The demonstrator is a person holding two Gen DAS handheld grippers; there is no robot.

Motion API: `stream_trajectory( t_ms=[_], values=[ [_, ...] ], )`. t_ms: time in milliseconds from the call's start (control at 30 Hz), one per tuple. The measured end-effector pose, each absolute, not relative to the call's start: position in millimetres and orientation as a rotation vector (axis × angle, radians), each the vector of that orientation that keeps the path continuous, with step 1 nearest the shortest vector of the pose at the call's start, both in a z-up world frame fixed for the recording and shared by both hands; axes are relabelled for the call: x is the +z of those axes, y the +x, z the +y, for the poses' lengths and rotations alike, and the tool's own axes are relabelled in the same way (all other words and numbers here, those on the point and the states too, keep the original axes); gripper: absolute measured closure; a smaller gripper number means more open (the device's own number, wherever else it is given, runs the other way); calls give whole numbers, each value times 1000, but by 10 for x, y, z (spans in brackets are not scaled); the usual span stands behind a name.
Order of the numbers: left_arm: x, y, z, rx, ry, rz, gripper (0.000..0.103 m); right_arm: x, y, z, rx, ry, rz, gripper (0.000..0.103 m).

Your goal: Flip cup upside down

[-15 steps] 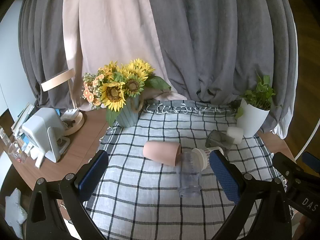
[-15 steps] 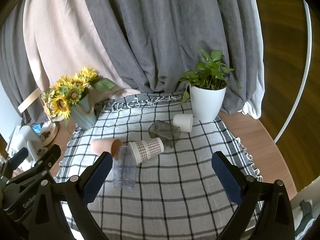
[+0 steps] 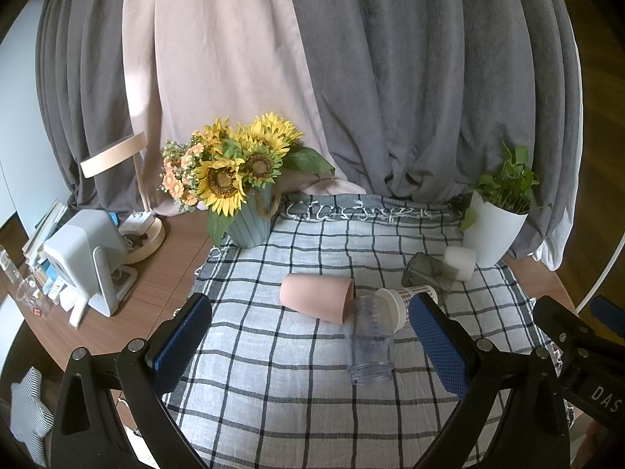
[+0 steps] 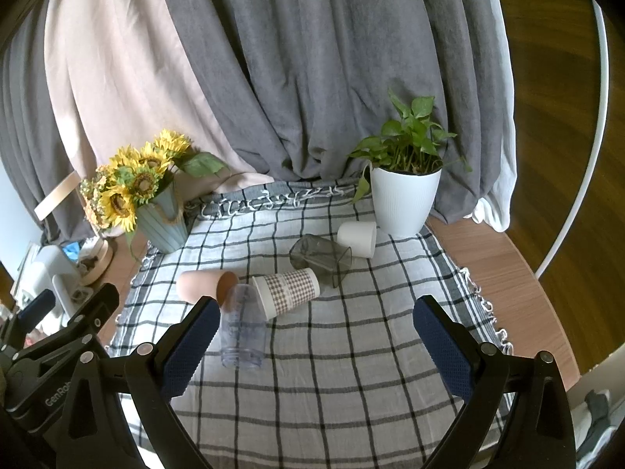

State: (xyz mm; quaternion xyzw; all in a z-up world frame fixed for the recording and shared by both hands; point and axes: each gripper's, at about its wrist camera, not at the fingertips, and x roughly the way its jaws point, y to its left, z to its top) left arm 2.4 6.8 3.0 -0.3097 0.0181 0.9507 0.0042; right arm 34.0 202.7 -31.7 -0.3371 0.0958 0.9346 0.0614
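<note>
Partly masked behind the right finger pad [image 3: 437,346] in the left wrist view: the checked paper cup [image 3: 406,305], only its white rim and a strip of pattern showing. Overlapped at the mouth by the clear plastic cup [image 4: 242,328] in the right wrist view: the pink cup [image 4: 203,283], its near side also cut by the left pad [image 4: 191,346]. Too small to read: markings on the clear cup (faint graduations, perhaps). Cropped at the left edge of the left wrist view: books and clutter [image 3: 37,269] beside the white device [image 3: 84,254]. Half hidden by sunflowers [image 4: 129,187]: the lamp [image 4: 58,195].
</note>
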Motion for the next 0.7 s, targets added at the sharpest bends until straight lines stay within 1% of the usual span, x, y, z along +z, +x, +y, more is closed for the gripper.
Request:
stream_trajectory(
  t_ms=[500, 700],
  values=[
    [22, -2, 48, 2988, -970, 54, 0, -309, 285, 2031, 2834, -1025, 295, 3],
    [-1, -118, 89, 2971, -1020, 32, 0, -343, 196, 2043, 2834, -1056, 296, 3]
  ],
)
